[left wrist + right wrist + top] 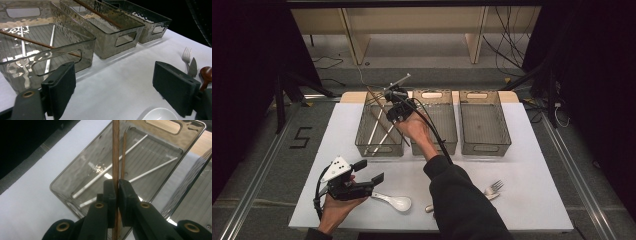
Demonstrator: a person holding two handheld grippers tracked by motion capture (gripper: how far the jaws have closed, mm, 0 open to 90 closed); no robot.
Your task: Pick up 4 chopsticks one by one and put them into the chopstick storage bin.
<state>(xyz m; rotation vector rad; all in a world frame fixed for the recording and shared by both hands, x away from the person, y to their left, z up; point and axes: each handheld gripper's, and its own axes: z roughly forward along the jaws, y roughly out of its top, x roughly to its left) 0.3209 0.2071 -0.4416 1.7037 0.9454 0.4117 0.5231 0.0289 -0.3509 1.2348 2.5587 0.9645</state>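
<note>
The brown wooden chopstick (pixel 115 150) is pinched upright between the right gripper (pixel 117 192)'s two black jaws, which are pressed together on its shaft, and it hangs over the left bin (pixel 362 131) of three smoky clear plastic bins lined up at the far side of the white table (pixel 522 165). Holding it by the shaft, end pointing down into the bin, looks like the way to drop it in lengthwise beside its kind: a second brown chopstick (pixel 123 155) already leans inside, and two white chopsticks (pixel 110 167) lie slanted across the ribbed floor. So the work appears to be sorting cutlery by type, one sort per bin.

The middle bin (pixel 451 127) and right bin (pixel 484 122) wait alongside, presumably for the other sorts. Nearer the person, a white ceramic spoon (pixel 396 201) lies just in front of the left gripper (pixel 373 172), whose jaws stand wide apart with nothing between them; that hand rests low at the table's near edge, seemingly ready for the spoon. A metal fork (pixel 495 187) lies to the right of the person's sleeve, with a knife (pixel 192 67) and a dark wooden spoon (pixel 206 75) beside it.

The only writing I can read is a black "5" (pixel 301 137) marked on the floor left of the table; the bins and grippers carry no readable brand.
</note>
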